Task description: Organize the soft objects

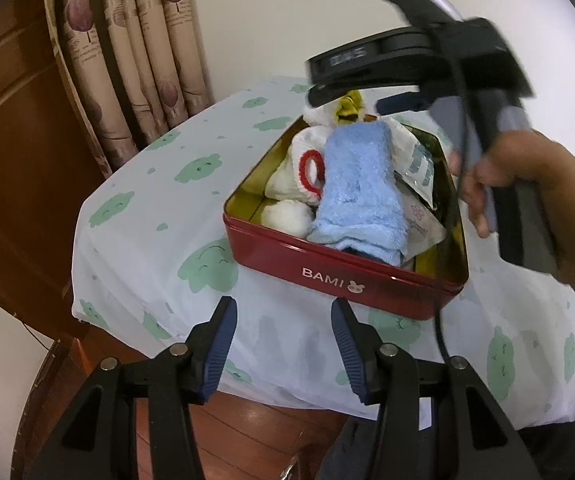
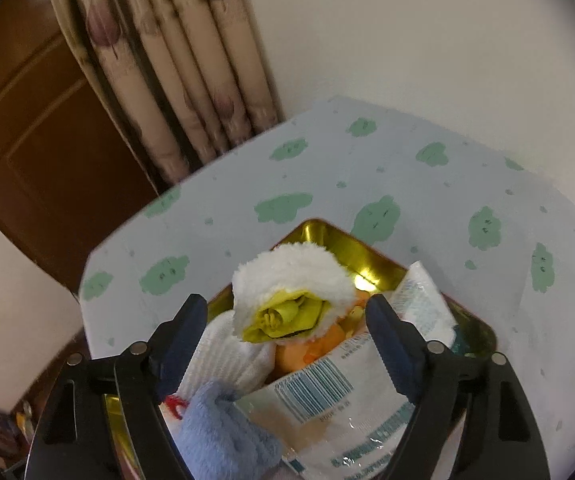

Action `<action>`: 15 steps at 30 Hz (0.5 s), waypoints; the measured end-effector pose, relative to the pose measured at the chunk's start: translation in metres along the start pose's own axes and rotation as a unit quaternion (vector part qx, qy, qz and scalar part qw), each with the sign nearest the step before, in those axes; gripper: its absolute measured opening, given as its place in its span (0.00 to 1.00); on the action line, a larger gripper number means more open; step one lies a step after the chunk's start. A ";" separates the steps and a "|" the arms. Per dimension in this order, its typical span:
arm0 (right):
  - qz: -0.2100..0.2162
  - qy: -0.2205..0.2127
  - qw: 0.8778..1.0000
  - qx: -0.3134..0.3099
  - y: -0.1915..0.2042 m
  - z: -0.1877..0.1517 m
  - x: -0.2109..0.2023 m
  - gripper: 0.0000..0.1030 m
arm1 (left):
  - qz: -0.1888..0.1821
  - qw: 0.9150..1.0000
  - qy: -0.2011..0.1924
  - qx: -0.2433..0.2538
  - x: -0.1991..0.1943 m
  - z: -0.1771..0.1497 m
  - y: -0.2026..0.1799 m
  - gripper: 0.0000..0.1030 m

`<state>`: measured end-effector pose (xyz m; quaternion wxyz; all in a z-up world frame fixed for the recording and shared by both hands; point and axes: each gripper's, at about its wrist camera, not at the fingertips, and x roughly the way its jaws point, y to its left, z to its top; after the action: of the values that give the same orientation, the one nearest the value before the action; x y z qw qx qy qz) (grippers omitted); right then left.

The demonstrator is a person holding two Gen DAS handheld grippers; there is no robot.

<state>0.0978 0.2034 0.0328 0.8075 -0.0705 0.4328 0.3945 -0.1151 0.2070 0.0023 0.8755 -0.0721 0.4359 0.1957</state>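
The blue towel [image 1: 361,196] lies lengthwise in the red tin [image 1: 343,276] on the sheet [image 1: 135,240], its long axis running from the labelled front wall to the far end. Beside it sit a white plush [image 1: 299,176] and plastic packets [image 1: 419,184]. The left gripper [image 1: 283,344] hangs wide and empty short of the tin. The right gripper [image 2: 287,344], wide too, hovers over the white and yellow bundle [image 2: 287,300]; only its view shows the barcoded packet [image 2: 327,396] and something orange under the bundle

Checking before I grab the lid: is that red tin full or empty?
Nearly full. The red tin is open and holds a blue towel, white cloths and plastic packets.
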 end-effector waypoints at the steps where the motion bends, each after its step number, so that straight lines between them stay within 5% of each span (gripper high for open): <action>1: 0.001 -0.017 1.000 0.006 -0.002 -0.002 -0.011 0.77 | 0.001 1.000 -0.003 -0.002 -0.001 0.000 0.001 0.49; 4: -0.018 -0.071 0.997 0.007 -0.002 -0.018 -0.047 0.79 | -0.005 1.000 -0.009 -0.008 -0.003 0.001 0.003 0.49; 7: -0.058 -0.124 0.990 -0.014 0.009 -0.047 -0.086 0.97 | -0.008 1.000 -0.021 -0.011 -0.008 0.001 0.005 0.49; 15: -0.178 -0.213 0.961 -0.008 0.027 -0.126 -0.154 0.99 | -0.028 0.997 -0.075 -0.011 -0.030 0.004 0.003 0.49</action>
<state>-0.0507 0.0755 0.0776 0.9377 -0.0673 0.2279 0.2535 -0.1294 0.2027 0.0284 0.9100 -0.0786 0.3648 0.1809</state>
